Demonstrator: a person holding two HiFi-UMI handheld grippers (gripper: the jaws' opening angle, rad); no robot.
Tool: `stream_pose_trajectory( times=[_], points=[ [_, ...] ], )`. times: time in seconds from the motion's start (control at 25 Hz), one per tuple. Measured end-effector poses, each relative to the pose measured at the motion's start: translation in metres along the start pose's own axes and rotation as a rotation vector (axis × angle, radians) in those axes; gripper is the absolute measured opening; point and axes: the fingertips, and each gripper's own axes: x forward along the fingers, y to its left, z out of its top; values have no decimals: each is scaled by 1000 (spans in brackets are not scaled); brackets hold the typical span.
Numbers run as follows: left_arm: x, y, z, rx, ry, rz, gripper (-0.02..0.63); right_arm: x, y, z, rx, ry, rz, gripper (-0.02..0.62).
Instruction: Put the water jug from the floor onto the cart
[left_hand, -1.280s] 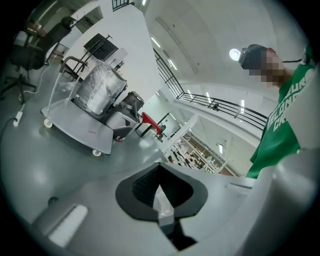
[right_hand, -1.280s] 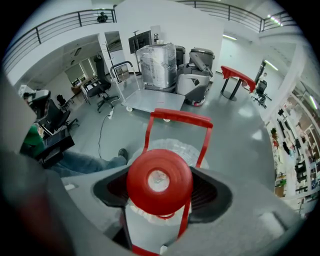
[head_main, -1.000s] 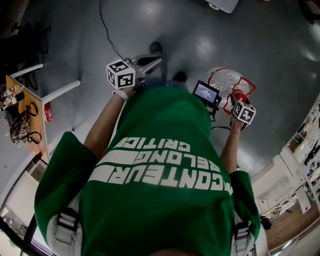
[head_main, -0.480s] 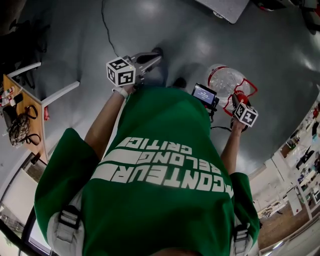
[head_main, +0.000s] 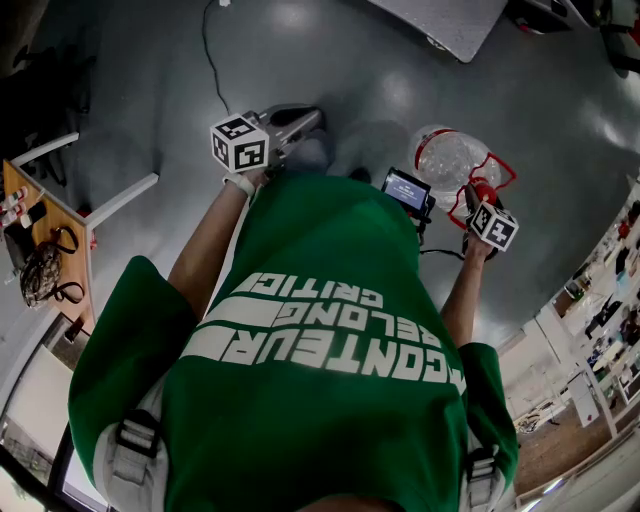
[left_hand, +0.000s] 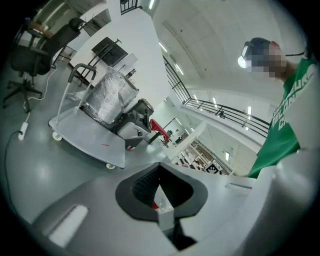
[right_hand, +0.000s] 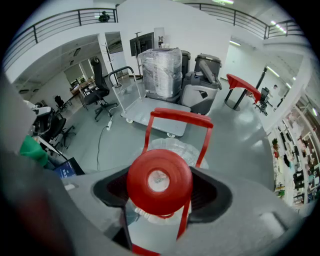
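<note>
Grey left gripper has its jaws shut tight on nothing, and the right gripper squeezes the red-capped neck of the see-through water jug, far from the cart.

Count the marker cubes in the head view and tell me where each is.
2. One marker cube sits above the person's left forearm; the other is at the right, next to the water jug. No others show.
</note>
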Motion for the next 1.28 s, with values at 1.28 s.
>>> stream_pose_trajectory(
  times=[1.28],
  points=[
    [13, 81, 76, 17, 56, -22, 9, 56, 19, 62, 52, 62, 6, 307]
  ],
)
